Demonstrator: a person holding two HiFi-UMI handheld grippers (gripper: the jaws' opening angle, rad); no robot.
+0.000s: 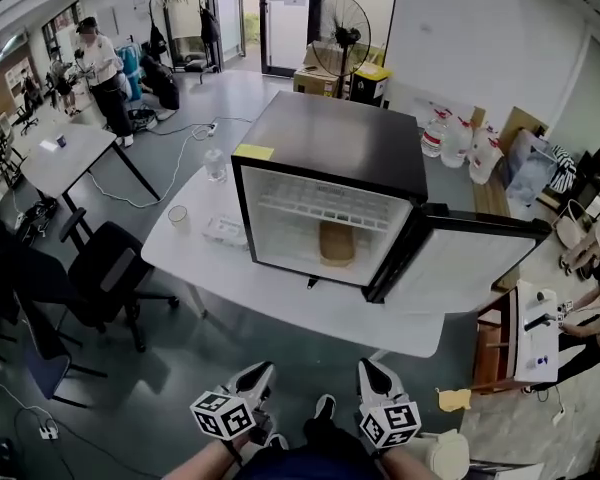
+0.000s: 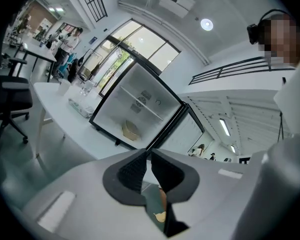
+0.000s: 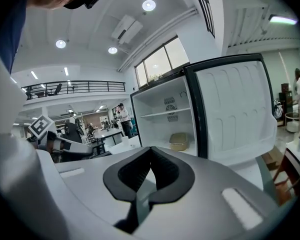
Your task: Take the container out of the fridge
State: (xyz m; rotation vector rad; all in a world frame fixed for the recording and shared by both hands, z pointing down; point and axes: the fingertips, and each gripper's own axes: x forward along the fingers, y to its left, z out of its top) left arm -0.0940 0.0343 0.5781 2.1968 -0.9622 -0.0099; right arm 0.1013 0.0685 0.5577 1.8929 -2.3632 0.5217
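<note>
A small black fridge [image 1: 345,143] stands on a white table [image 1: 230,278] with its door [image 1: 465,258] swung open to the right. Inside, on the fridge floor under a wire shelf, sits a tan container [image 1: 336,243], also seen in the left gripper view [image 2: 131,130] and the right gripper view [image 3: 179,141]. Both grippers hang low near my body, well short of the table. My left gripper [image 1: 258,376] [image 2: 147,154] is shut and empty. My right gripper [image 1: 372,373] [image 3: 151,152] is shut and empty too.
On the table left of the fridge lie a clear tray [image 1: 225,231], a cup [image 1: 179,217] and a bottle [image 1: 214,164]. A black office chair [image 1: 105,273] stands at the table's left. A fan [image 1: 342,28], boxes and water jugs [image 1: 458,140] stand behind.
</note>
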